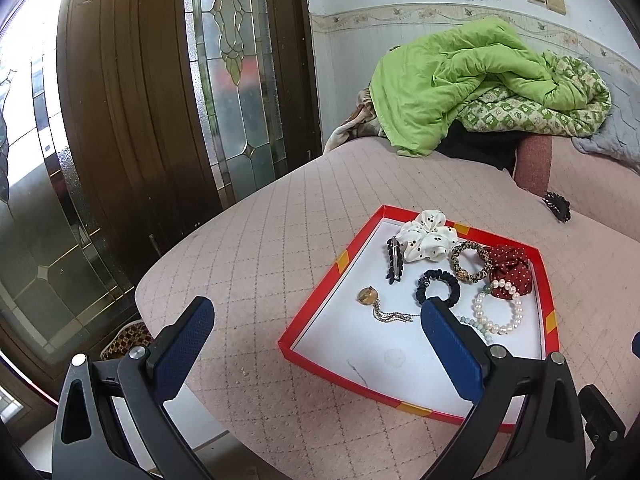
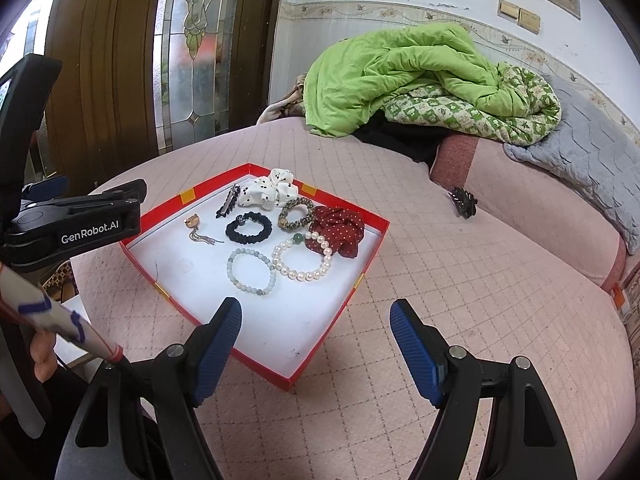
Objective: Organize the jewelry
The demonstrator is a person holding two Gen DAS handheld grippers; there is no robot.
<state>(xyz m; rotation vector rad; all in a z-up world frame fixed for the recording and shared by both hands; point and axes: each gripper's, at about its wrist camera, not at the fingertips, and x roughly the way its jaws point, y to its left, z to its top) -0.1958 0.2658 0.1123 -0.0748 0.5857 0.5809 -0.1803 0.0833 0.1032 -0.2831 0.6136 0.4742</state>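
Note:
A red-rimmed tray (image 1: 342, 264) (image 2: 158, 222) with a white floor lies on the pink quilted bed. It holds a white dotted scrunchie (image 1: 428, 240) (image 2: 272, 192), a black hair clip (image 1: 394, 260) (image 2: 228, 202), a gold pendant (image 1: 368, 295) (image 2: 193, 222), a black scrunchie (image 1: 438, 284) (image 2: 248, 228), a leopard hair tie (image 1: 470, 261) (image 2: 296, 213), a red dotted scrunchie (image 1: 512, 272) (image 2: 338, 232), a pearl bracelet (image 1: 500, 312) (image 2: 302, 258) and a pale bead bracelet (image 2: 252, 272). A black claw clip (image 1: 556, 204) (image 2: 464, 202) lies on the bed outside the tray. My left gripper (image 1: 316, 316) and right gripper (image 2: 316, 316) are open and empty near the tray's near edge.
A green quilt (image 1: 472, 84) (image 2: 408, 76) and a grey blanket (image 2: 580, 152) are piled at the far side of the bed. A dark wooden door with leaded glass (image 1: 132, 92) stands to the left. The bed edge drops off at the left.

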